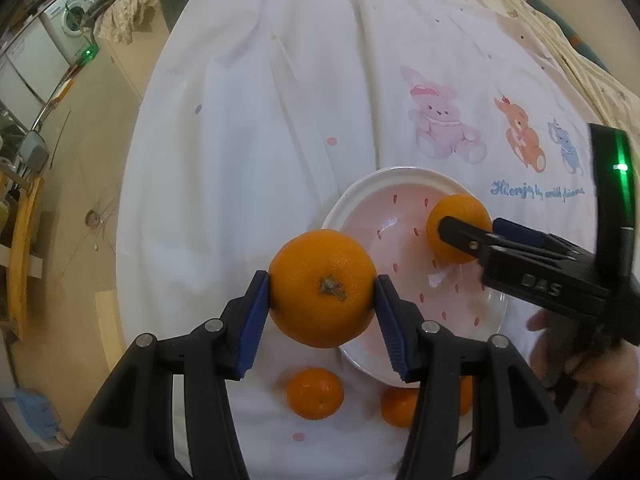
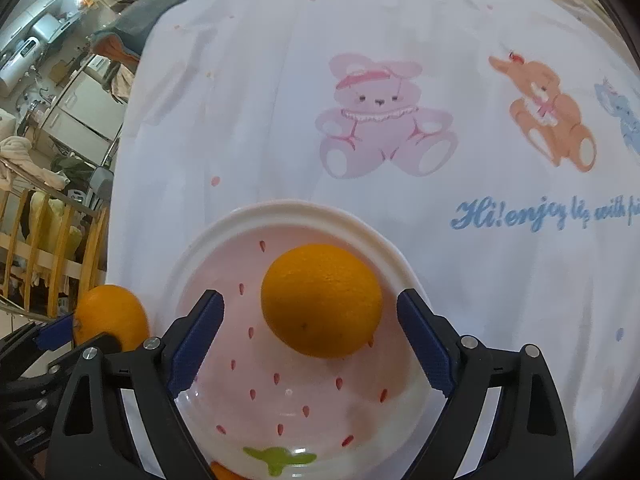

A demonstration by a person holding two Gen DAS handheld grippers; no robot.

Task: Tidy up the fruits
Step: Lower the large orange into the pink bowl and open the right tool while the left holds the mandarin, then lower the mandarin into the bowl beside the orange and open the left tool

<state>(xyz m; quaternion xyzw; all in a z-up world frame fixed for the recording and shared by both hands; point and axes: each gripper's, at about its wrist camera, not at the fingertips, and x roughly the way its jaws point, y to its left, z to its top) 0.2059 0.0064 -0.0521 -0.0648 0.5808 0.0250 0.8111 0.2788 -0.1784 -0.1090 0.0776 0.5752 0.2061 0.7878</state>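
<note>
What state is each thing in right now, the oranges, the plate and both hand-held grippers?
Left hand-held gripper: shut on an orange.
Held orange: off the cloth, stem facing the camera.
Right hand-held gripper: open, over the plate.
Plate orange: resting in the plate, between the jaws, untouched.
Plate: upright on the cloth.
Loose orange: lying on the cloth.

A round, glossy orange with a dry brown stem scar [image 1: 322,288] is clamped at its sides between blue ribbed fingers [image 1: 256,312], raised just beside the left rim of a shallow pink strawberry-patterned plate with a white rim [image 2: 248,216]. A second smooth orange [image 2: 321,300] rests inside the plate, toward its far side. Two smaller oranges lie on the white cloth-covered bed near the plate's near rim: one fully visible [image 1: 315,393], the other partly hidden [image 1: 397,406].
</note>
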